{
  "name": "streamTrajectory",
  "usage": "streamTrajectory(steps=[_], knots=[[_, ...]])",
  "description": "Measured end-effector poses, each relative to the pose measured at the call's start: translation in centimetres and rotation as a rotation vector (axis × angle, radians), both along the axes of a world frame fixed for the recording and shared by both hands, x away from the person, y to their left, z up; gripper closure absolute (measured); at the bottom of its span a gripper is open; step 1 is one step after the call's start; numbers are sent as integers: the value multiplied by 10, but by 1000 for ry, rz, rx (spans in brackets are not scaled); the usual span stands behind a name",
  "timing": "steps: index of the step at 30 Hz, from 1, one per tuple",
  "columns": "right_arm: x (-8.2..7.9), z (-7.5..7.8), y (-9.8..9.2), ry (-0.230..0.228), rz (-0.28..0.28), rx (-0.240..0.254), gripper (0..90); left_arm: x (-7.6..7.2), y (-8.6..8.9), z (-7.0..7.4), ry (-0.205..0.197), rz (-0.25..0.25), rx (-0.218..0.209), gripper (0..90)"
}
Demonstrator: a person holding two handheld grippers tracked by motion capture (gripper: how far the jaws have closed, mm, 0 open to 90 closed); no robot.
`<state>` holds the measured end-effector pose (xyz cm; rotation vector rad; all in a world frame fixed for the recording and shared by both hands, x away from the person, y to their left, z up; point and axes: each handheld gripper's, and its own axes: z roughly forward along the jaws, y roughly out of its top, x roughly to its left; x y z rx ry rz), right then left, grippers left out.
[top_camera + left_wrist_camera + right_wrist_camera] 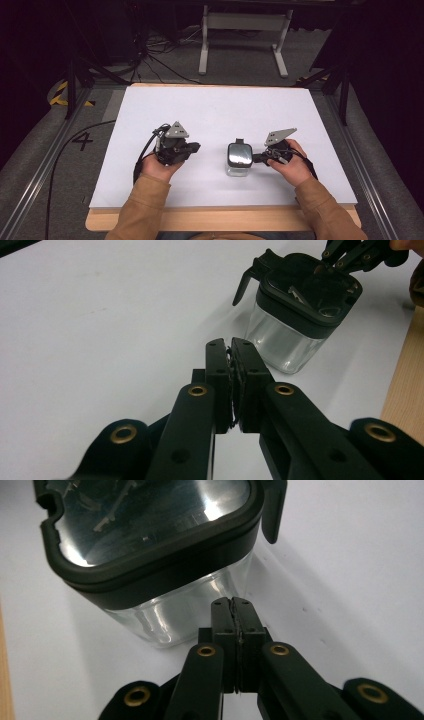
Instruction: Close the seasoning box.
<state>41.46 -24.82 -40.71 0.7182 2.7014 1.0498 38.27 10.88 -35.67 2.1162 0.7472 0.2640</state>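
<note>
Jar [238, 160], clear-walled under a black latched lid [150, 540], stands on the white board [210, 115] just ahead of the right gripper [233, 602], whose jaws are pressed together on nothing, tips at the glass wall, probably poised to nudge or steady it. Left gripper [230, 345], jaws likewise together and empty, waits well apart, aimed toward it. Its view adds the lid's side latch [245, 285]; the right gripper view shows reflections in the lid.

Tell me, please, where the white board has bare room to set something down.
The white board is bare beyond the clear container, up to its far edge, and between the left hand-held gripper and the container. The right hand-held gripper crowds the container's side.
</note>
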Motion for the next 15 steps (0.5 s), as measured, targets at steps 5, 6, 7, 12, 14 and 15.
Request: streamTrajectory(steps=[5,6,7,12,14,15], knots=[[6,-1,5,2,-3,-3,900,-3,7,0,0,18,-10,865],[6,-1,5,6,-4,-3,900,-3,7,0,-6,18,-6,865],[6,-1,5,6,-4,-3,900,-3,7,0,-6,18,-6,863],[1,7,1,-6,-19,6,900,-2,6,2,3,15,-14,851],[-1,14,-3,-31,-30,15,899,-1,6,4,-6,15,-16,849],[-1,14,-3,-31,-30,15,899,-1,6,4,-6,15,-16,842]])
